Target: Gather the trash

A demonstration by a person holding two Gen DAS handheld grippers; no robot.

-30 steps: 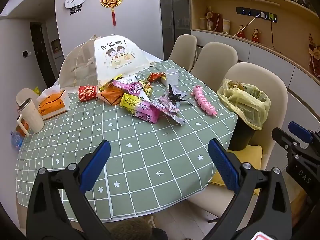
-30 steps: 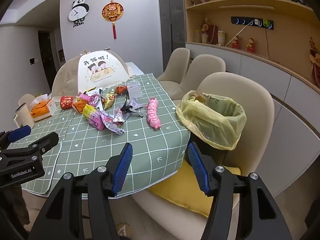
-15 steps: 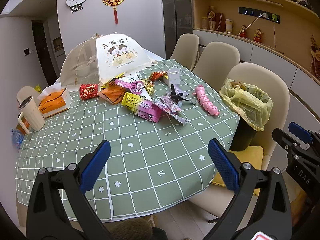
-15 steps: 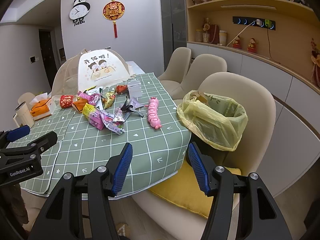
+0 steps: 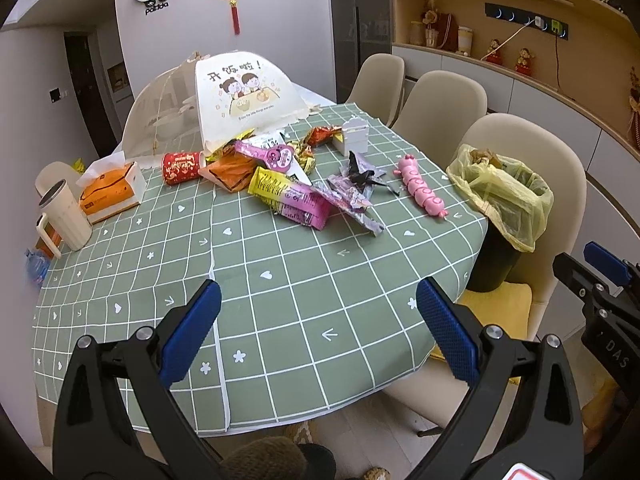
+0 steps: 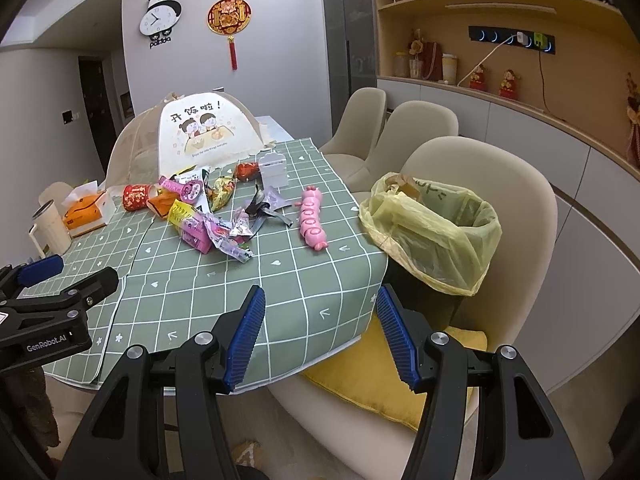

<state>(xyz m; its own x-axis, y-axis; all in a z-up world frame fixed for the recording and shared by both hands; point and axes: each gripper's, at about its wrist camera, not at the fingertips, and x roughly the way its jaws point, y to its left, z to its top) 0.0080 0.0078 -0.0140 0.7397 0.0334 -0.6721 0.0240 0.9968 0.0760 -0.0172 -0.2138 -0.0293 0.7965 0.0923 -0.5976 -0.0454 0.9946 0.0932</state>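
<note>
A heap of snack wrappers lies mid-table: a yellow-pink packet [image 5: 289, 199], a crumpled purple wrapper [image 5: 352, 200], an orange wrapper [image 5: 232, 170], a red can [image 5: 182, 167] on its side and a pink sausage string [image 5: 422, 190]. They also show in the right wrist view, with the packet [image 6: 191, 222] and sausage string [image 6: 312, 220]. A bin with a yellow bag [image 6: 432, 228] stands on the chair at the table's right edge [image 5: 500, 196]. My left gripper [image 5: 318, 334] is open and empty above the near table edge. My right gripper [image 6: 320, 338] is open and empty near the table's corner.
A green checked tablecloth [image 5: 280, 288] covers the table. A mesh food cover [image 5: 224, 100] stands at the back, a tissue box [image 5: 112, 194] and a cream mug [image 5: 66, 220] at the left, a small white box [image 5: 354, 136] behind the heap. Beige chairs [image 6: 480, 184] line the right side.
Both grippers have drifted slightly forward and up toward the table. Their jaws stay open. Nothing on the table has moved.
</note>
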